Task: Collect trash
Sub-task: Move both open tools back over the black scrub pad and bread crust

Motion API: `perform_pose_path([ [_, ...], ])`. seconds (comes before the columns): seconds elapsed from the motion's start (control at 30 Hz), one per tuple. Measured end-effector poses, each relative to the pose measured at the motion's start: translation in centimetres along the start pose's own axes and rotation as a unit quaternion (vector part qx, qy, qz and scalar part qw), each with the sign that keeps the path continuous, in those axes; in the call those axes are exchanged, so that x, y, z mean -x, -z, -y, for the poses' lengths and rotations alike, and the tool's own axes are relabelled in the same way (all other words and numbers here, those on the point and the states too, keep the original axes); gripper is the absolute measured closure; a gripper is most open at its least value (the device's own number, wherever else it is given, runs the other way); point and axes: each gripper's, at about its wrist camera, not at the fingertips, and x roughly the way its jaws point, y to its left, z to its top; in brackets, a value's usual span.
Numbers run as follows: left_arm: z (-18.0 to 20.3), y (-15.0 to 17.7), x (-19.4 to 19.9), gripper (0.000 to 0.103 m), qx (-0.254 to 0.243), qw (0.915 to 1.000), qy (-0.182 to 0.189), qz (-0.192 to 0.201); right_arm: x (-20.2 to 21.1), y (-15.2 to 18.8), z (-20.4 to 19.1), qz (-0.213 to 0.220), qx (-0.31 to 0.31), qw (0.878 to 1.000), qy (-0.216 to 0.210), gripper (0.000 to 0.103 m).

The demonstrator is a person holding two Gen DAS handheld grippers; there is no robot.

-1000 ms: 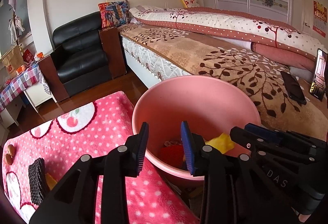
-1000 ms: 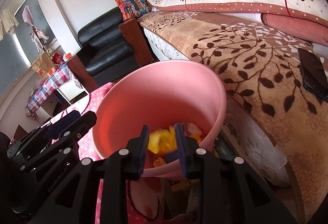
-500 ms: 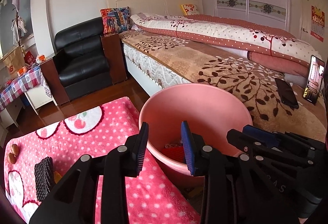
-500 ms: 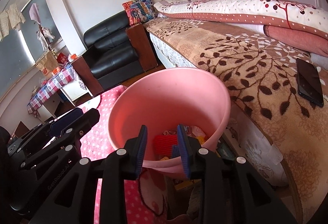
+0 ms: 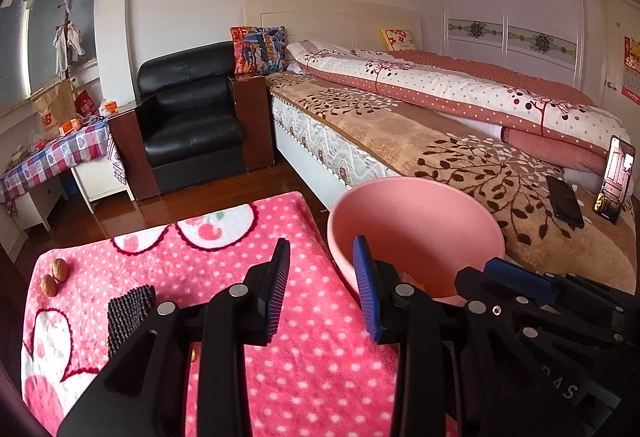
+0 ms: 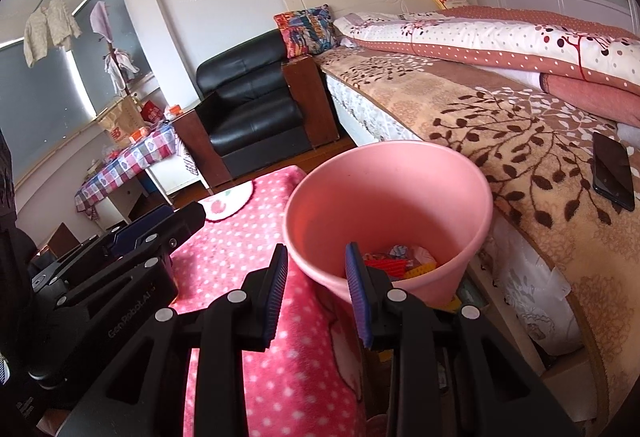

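Note:
A pink bin [image 5: 416, 233] stands between the pink dotted blanket [image 5: 224, 261] and the bed. In the right wrist view the bin [image 6: 384, 197] holds red, yellow and white scraps [image 6: 400, 261] at its bottom. My left gripper [image 5: 320, 265] hovers open and empty over the blanket's right edge, just short of the bin's rim. Beside it, my right gripper [image 6: 316, 269] is open and empty, with its right finger in front of the bin's near wall. Two walnuts [image 5: 54, 277] and a black ridged piece [image 5: 130, 313] lie on the blanket at the left.
A bed with a brown leaf-patterned cover [image 5: 460, 157] runs along the right; a dark phone [image 5: 564, 201] lies on it and another [image 5: 616, 177] stands upright. A black armchair [image 5: 192, 125] and a checked-cloth side table [image 5: 52, 157] stand at the back across the wooden floor.
Both grippers have drawn back and risen away from the bin. The yellow piece seen between the right jaws a second ago is gone from them.

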Motion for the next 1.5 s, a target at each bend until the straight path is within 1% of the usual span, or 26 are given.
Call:
perform_pose_path([
  [0.2, -1.7, 0.6, 1.9, 0.070, 0.011, 0.9998, -0.008, 0.011, 0.5, 0.8, -2.3, 0.001, 0.016, 1.000, -0.014, 0.074],
  [0.5, -4.4, 1.9, 3.6, 0.070, 0.030, 0.9993, -0.019, 0.012, 0.4, 2.0, -5.4, -0.012, 0.031, 0.999, -0.031, 0.074],
  [0.7, -6.6, 3.5, 3.6, 0.070, 0.046, 0.9986, -0.025, -0.007, -0.6, 3.1, -7.5, -0.031, 0.048, 0.997, -0.044, 0.073],
  [0.9, -9.8, 5.3, 3.7, 0.070, 0.062, 0.9963, -0.053, -0.029, -2.4, 4.2, -9.7, -0.055, 0.062, 0.995, -0.061, 0.074],
  [1.07, -13.4, 6.4, 3.9, 0.070, 0.078, 0.9909, -0.102, -0.040, -3.7, 5.3, -11.7, -0.072, 0.085, 0.992, -0.067, 0.074],
  [1.23, -16.9, 7.8, 3.6, 0.070, 0.111, 0.9832, -0.132, -0.061, -5.3, 6.0, -12.7, -0.089, 0.096, 0.988, -0.077, 0.073],
  [1.4, -19.8, 9.0, 2.8, 0.070, 0.147, 0.9746, -0.143, -0.089, -6.3, 6.7, -12.6, -0.100, 0.101, 0.987, -0.077, 0.071],
  [1.5, -21.2, 9.5, 2.2, 0.070, 0.179, 0.9681, -0.140, -0.106, -6.7, 7.0, -12.4, -0.103, 0.100, 0.987, -0.078, 0.070],
])
